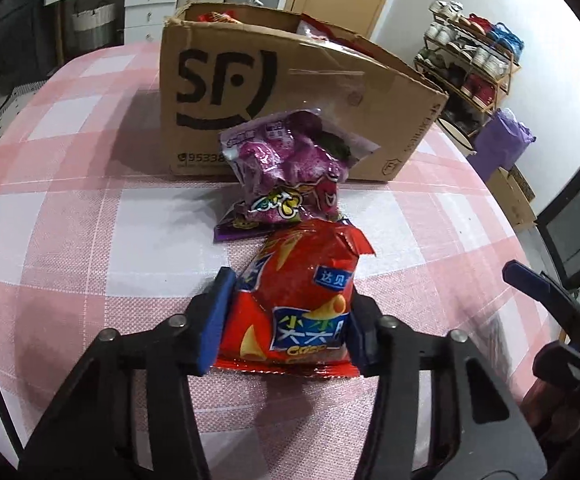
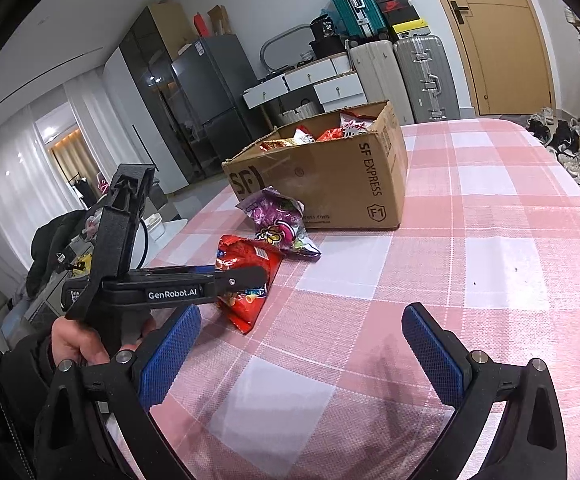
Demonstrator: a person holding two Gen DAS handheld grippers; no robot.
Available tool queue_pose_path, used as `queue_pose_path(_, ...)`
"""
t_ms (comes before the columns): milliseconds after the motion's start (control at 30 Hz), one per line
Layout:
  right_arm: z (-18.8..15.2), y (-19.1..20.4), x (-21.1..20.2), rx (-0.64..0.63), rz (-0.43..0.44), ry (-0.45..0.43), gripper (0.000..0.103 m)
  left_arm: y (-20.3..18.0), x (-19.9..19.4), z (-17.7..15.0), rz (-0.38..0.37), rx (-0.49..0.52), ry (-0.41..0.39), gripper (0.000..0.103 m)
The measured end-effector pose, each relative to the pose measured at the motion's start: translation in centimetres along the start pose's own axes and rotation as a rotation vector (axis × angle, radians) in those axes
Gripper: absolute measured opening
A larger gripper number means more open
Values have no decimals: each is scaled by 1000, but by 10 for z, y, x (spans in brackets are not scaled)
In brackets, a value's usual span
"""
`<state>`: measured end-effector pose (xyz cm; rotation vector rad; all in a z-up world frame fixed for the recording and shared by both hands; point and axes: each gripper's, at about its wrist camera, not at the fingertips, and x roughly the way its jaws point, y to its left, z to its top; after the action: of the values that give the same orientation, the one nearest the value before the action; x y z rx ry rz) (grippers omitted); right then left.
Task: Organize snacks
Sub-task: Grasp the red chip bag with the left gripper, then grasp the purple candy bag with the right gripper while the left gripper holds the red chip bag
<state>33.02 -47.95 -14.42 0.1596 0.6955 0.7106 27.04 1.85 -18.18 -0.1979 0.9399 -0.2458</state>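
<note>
Left gripper [image 1: 286, 320] fingers [image 1: 214, 320] pinch a puffy red snack bag [image 1: 302, 300] lying on the pink-checked bench [image 1: 90, 240] — a purple snack bag [image 1: 286, 168] leans on the cardboard box [image 1: 290, 92] beyond. Right gripper [image 2: 302, 352] fingers [image 2: 434, 352] hover spread over bare bench [image 2: 490, 240] — red snack bag [image 2: 246, 264] left, box [image 2: 330, 176] holding more snacks.

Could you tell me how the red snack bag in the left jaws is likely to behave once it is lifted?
The red snack bag looks puffed with air, so probably light and squashy. Its glossy foil may slip. The left gripper pinches it low, so the crinkled top could flop over.
</note>
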Motion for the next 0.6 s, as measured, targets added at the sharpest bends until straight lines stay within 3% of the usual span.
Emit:
queue_pose_path(100, -2, 3, -1, -8, -2, 4, 102, -1, 2, 4, -13, -7, -7, 39)
queue_pose_path(600, 3, 12, -5, -15, -33, -3, 102, 4, -14, 16, -24, -51, -60, 39)
